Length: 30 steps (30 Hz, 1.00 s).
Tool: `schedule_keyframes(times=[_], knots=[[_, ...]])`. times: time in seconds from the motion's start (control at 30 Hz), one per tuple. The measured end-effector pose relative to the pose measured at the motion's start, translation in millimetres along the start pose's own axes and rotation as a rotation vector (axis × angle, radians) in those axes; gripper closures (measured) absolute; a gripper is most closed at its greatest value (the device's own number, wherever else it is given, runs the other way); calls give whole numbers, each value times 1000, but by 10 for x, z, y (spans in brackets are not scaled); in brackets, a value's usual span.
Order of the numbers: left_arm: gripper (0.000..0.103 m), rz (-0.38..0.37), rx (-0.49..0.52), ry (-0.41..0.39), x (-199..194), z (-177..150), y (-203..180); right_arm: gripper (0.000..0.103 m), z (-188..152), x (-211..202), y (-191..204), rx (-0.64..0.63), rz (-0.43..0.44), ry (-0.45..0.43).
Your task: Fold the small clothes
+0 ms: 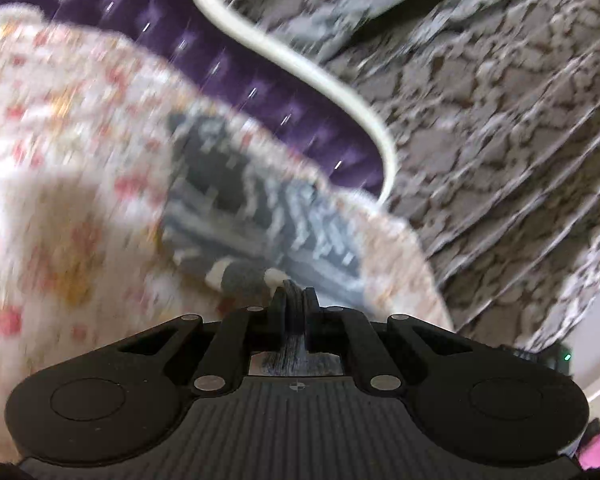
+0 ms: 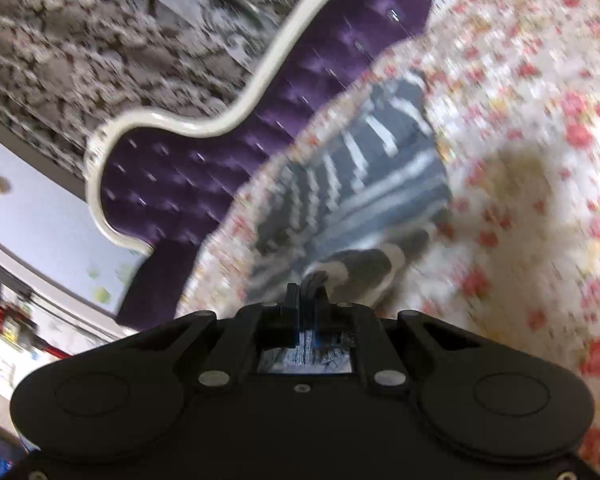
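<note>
A small grey garment with white stripes (image 1: 260,208) lies on a floral bedspread (image 1: 60,160), blurred by motion. My left gripper (image 1: 294,294) is shut on the near edge of this striped garment, and cloth shows between the closed fingers. In the right wrist view the same striped garment (image 2: 360,176) stretches away from me, with a grey-and-white cuffed part (image 2: 364,266) close in front. My right gripper (image 2: 306,292) is shut on the garment's near edge as well, with fabric pinched between its fingers.
A purple tufted headboard (image 1: 260,92) with a white curved frame (image 1: 284,56) stands behind the bed, against grey patterned wallpaper (image 1: 480,100). In the right wrist view the headboard (image 2: 204,160) lies left of the bedspread (image 2: 540,120), with cluttered shelves (image 2: 8,320) far left.
</note>
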<state>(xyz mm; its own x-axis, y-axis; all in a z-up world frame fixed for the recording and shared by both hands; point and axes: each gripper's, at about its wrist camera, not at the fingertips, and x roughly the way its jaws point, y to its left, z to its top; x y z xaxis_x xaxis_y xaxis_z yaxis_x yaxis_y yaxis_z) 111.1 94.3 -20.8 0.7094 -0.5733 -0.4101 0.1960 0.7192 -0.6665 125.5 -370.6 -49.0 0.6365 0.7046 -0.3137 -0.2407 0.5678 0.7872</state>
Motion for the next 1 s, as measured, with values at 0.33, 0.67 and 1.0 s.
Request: schedule_keyframes(times=[0.33, 0.67, 1.0], knots=[[96, -35, 45, -132, 290, 789, -169, 87, 628, 282, 107, 7, 92, -131], [96, 45, 3, -161, 1090, 1361, 209, 87, 1230, 1004, -241, 61, 43, -203], [95, 190, -47, -99, 1865, 1541, 744, 87, 1584, 1794, -705, 69, -113, -181]])
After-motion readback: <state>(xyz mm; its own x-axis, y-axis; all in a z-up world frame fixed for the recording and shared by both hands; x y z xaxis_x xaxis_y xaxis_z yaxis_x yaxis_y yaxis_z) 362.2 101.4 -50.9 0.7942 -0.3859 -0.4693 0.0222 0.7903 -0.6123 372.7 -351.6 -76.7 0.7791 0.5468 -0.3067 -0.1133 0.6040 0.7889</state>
